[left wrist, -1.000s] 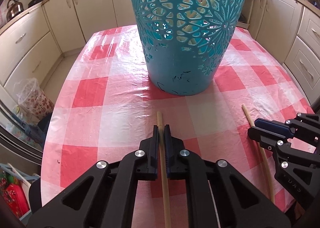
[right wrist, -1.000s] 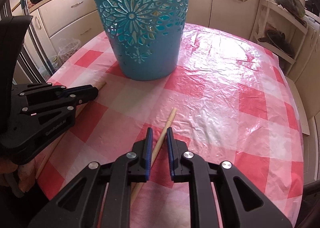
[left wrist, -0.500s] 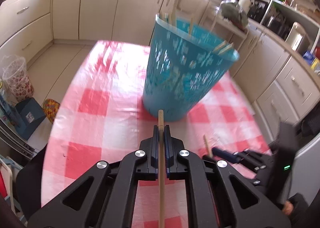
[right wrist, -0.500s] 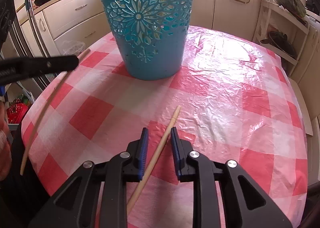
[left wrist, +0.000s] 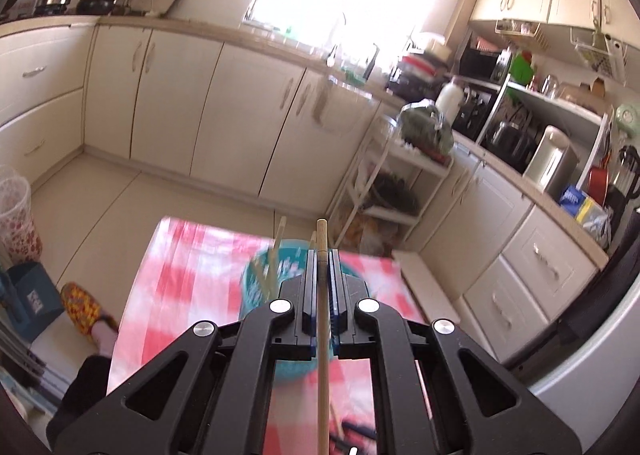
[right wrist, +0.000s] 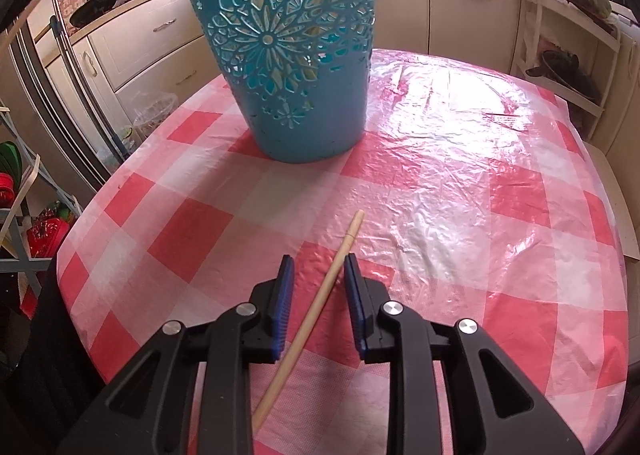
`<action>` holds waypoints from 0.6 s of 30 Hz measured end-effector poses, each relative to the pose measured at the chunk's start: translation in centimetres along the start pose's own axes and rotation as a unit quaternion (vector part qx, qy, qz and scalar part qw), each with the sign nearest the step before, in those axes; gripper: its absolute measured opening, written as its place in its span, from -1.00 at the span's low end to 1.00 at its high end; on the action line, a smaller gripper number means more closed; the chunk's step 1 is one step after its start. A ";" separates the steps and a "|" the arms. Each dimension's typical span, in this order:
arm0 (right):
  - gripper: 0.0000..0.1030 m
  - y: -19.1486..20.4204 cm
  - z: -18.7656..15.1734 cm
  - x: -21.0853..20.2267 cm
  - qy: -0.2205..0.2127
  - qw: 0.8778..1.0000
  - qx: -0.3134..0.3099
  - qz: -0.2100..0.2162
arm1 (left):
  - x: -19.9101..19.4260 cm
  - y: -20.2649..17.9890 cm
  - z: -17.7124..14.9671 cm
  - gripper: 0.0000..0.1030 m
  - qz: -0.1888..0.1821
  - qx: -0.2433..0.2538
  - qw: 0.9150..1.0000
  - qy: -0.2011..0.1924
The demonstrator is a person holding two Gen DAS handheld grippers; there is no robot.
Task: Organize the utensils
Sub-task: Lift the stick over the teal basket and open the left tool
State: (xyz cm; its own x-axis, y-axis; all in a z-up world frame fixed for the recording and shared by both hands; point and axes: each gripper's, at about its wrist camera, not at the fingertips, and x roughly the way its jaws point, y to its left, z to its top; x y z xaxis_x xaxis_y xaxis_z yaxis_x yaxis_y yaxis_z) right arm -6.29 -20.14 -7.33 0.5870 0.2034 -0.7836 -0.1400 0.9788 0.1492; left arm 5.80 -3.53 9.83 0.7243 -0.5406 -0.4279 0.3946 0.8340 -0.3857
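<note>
My left gripper (left wrist: 321, 255) is shut on a wooden chopstick (left wrist: 322, 335) and holds it high above the table, tip pointing forward. The teal cut-out basket (left wrist: 260, 279) is far below it, blurred, with several sticks standing in it. In the right wrist view the same basket (right wrist: 288, 55) stands upright on the red-and-white checked tablecloth (right wrist: 460, 195). A second wooden chopstick (right wrist: 316, 307) lies on the cloth between the fingers of my right gripper (right wrist: 318, 267), which is open around it.
Cream kitchen cabinets (left wrist: 200, 107) run along the far walls. A white rack with bags (left wrist: 392, 183) stands beyond the table. A folding chair and red items (right wrist: 24, 195) stand off the table's left edge.
My left gripper has lifted its chopstick high off the table and above the basket. My right gripper has opened wider around the lying chopstick.
</note>
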 end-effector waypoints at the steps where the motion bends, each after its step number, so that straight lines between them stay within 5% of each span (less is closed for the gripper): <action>1: -0.49 0.0 0.0 0.0 0.000 1.000 0.001 0.002 | 0.5 -0.4 1.1 -0.91 0.002 0.004 1.000 -0.016; 10: -0.39 -0.5 0.0 -0.1 0.001 1.000 0.000 0.015 | 5.4 -1.7 6.0 -0.90 0.027 0.009 0.995 -0.094; 18: -0.36 -0.5 0.0 -0.1 0.002 1.000 0.000 0.020 | 10.1 -0.7 5.4 -0.90 0.055 0.005 0.995 -0.088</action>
State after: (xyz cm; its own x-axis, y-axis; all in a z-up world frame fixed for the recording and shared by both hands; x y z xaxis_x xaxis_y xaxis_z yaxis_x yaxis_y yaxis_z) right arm -6.26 -20.60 -7.31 0.5780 0.2424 -0.7792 -0.1632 0.9699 0.1806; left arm 15.90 -9.00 10.15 0.8505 -0.4195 -0.3173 0.3128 0.8884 -0.3361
